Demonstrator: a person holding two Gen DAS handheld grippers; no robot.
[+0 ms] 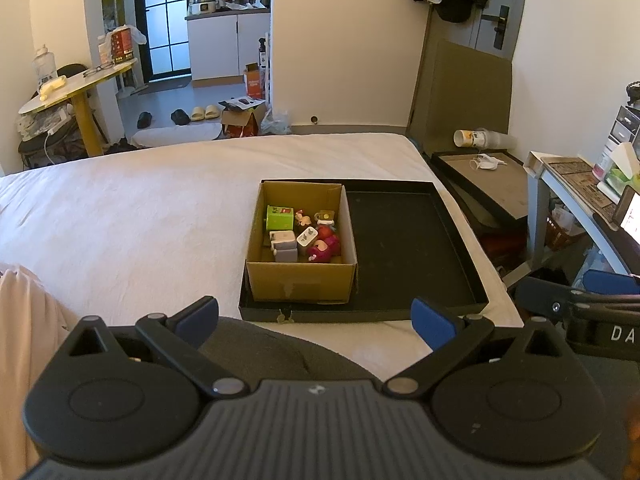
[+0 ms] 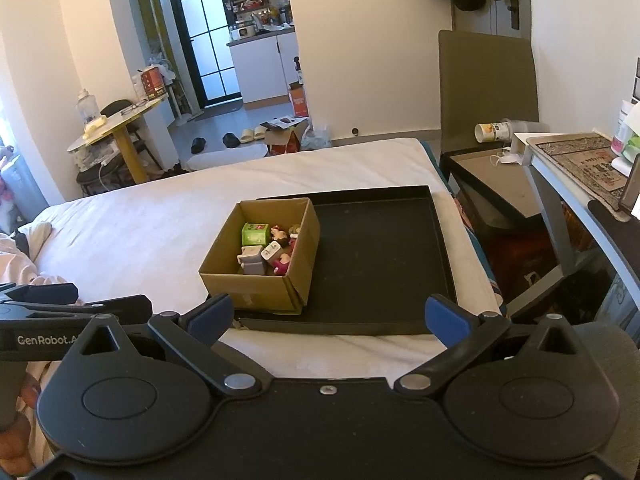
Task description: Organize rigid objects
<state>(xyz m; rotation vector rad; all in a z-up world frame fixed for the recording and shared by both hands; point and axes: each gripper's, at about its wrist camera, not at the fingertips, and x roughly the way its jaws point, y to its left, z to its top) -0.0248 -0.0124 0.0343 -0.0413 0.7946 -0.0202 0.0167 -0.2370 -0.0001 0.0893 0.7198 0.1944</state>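
Note:
A cardboard box (image 1: 300,280) stands in the left part of a black tray (image 1: 412,240) on the white bed. In it lie a green block (image 1: 280,218), white chargers (image 1: 285,240), a pink toy (image 1: 324,249) and other small items. The box (image 2: 256,292) and the tray (image 2: 380,256) also show in the right wrist view. My left gripper (image 1: 316,320) is open and empty, short of the tray's near edge. My right gripper (image 2: 328,316) is open and empty, over the tray's near edge. Each gripper shows at the edge of the other's view.
The white bed (image 1: 140,208) spreads to the left. A second black tray (image 1: 484,176) and a tipped paper cup (image 1: 472,138) lie beyond the bed's right edge. A desk (image 2: 572,160) stands at the right. A round yellow table (image 1: 76,88) stands far left.

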